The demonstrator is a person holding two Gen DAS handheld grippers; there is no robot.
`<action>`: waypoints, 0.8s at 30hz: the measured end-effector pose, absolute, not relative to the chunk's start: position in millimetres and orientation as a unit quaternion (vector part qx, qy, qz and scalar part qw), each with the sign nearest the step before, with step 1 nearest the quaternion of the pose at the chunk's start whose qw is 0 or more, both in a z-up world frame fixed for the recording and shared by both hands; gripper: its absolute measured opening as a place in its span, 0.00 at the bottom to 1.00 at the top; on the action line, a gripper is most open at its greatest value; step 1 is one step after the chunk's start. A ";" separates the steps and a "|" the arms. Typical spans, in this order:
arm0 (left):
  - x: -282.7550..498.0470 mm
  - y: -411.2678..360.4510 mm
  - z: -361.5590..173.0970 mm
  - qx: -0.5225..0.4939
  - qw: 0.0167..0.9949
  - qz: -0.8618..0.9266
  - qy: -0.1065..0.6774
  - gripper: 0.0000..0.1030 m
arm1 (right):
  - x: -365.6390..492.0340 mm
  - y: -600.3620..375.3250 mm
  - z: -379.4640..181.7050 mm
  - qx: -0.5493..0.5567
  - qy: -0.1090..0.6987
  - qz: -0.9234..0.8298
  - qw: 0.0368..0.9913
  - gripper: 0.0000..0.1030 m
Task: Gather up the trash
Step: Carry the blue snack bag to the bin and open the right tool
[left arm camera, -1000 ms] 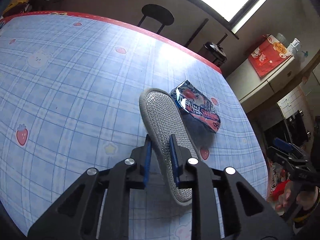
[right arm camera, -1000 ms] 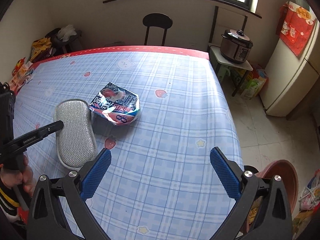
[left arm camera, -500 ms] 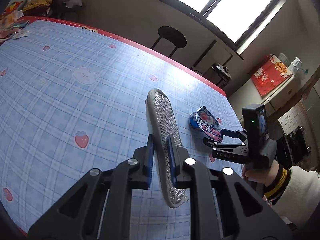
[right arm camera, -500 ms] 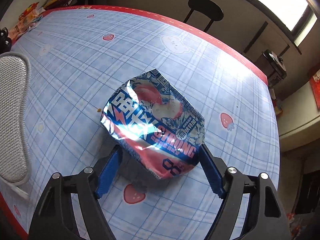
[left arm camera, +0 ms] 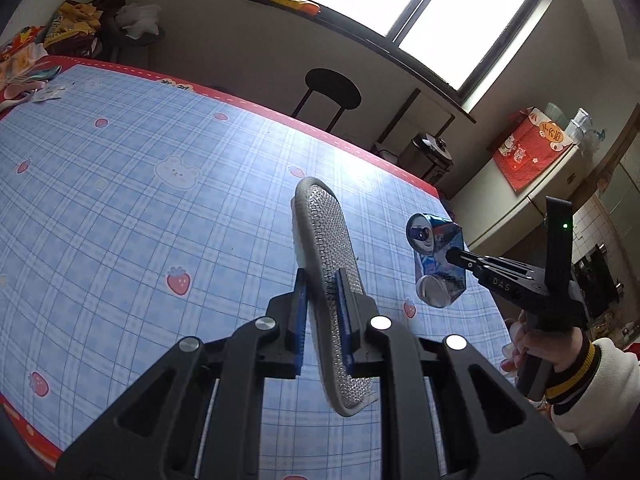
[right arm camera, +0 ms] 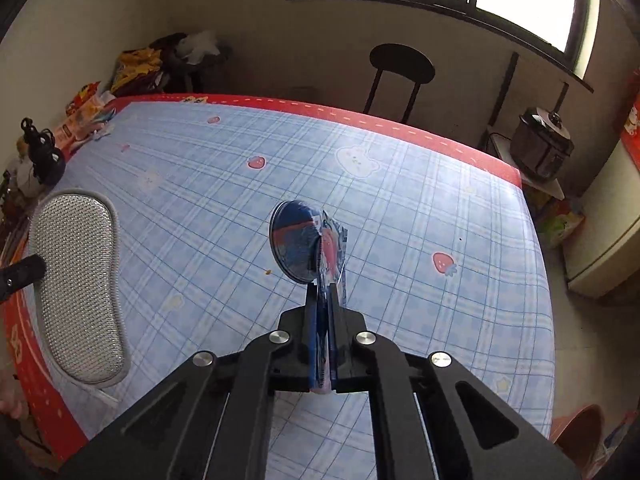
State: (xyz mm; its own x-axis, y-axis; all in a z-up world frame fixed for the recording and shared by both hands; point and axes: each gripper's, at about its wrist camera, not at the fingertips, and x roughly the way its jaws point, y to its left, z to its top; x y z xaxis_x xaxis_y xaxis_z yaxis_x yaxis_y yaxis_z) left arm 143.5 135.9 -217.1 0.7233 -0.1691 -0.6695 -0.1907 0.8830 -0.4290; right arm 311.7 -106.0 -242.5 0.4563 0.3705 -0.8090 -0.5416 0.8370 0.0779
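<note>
My left gripper is shut on a grey mesh scrubbing pad and holds it on edge above the table; the pad also shows in the right wrist view. My right gripper is shut on a crushed blue and red foil snack wrapper and holds it off the table. In the left wrist view the wrapper hangs from the right gripper to the right of the pad.
The table has a blue checked cloth with a red border. A black stool stands behind it. A cooker sits on a low stand at right. A reddish bin is on the floor at lower right. Bags pile at the far left.
My right gripper has closed on the wrapper and lifted it off the table. My left gripper has raised the pad higher and turned it more on edge.
</note>
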 end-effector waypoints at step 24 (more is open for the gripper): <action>187.7 -44.5 -156.2 -0.154 0.901 -0.150 0.377 0.16 | 212.0 -431.1 -220.0 0.127 0.391 0.067 0.909 0.06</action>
State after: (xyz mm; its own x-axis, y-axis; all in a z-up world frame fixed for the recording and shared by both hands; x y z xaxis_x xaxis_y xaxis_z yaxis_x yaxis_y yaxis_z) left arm 187.7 -44.5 -156.2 0.6714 -0.3862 -0.6325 0.1545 0.9077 -0.3902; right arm 212.0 -431.1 -220.0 0.6856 0.2216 -0.6934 -0.0226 0.9586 0.2839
